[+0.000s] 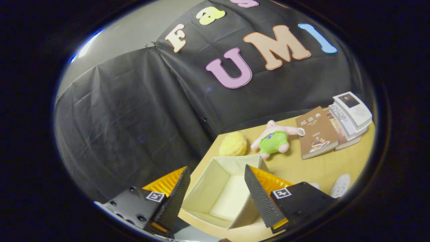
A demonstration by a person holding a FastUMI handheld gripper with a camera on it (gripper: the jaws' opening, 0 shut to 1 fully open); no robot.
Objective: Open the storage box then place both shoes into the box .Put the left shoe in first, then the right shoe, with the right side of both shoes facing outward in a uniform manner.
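Note:
The cream fabric storage box [205, 188] stands on the wooden table [312, 171] with no lid on it and nothing visible inside. My gripper [216, 171] hangs above the box, open, its two fingers spread wide over the box's mouth with nothing held. To the right of the right finger, part of a white shoe [340, 185] lies on the table; its other parts are hidden by the gripper body.
Beyond the box sit a yellow round plush [233, 144] and a pink plush toy in green [275, 139]. A brown book [316, 133] and a stack of books [351, 116] lie further right. The booth's black cloth wall rises behind the table.

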